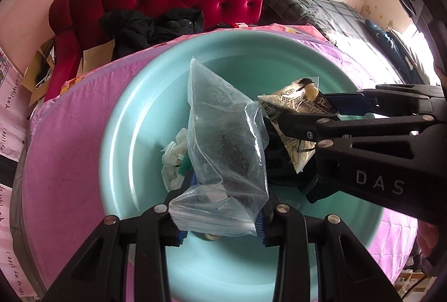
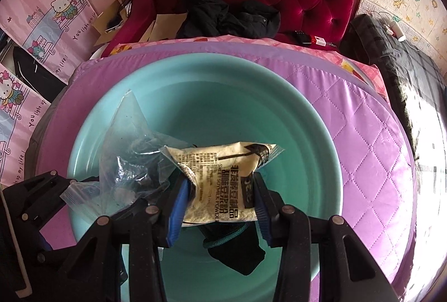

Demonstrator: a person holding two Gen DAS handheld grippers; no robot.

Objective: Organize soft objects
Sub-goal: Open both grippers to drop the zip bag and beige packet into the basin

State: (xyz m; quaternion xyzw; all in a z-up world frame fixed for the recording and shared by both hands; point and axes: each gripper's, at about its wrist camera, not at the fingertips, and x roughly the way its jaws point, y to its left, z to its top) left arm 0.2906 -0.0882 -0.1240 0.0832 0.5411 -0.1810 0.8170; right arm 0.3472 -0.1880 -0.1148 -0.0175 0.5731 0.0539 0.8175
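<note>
Both tongs hang over the blue basin (image 1: 125, 112) on the purple bed cover (image 2: 363, 134). The left tongs (image 1: 220, 221) point forward and are clamped on a clear bag (image 1: 223, 140), which sticks up past their tips. The right tongs (image 2: 220, 204) are clamped on a pale packet (image 2: 218, 170), just right of the clear bag and touching it.

Only the left camera shows white crumpled stuff (image 1: 173, 159) and a bit of green low in the basin, left of the bag. Only the right camera shows the packet's words, "soymilk powder".

A dark cloth thing (image 2: 237, 249) lies under the packet, partly hidden. What is inside the clear bag is hard to make out.
</note>
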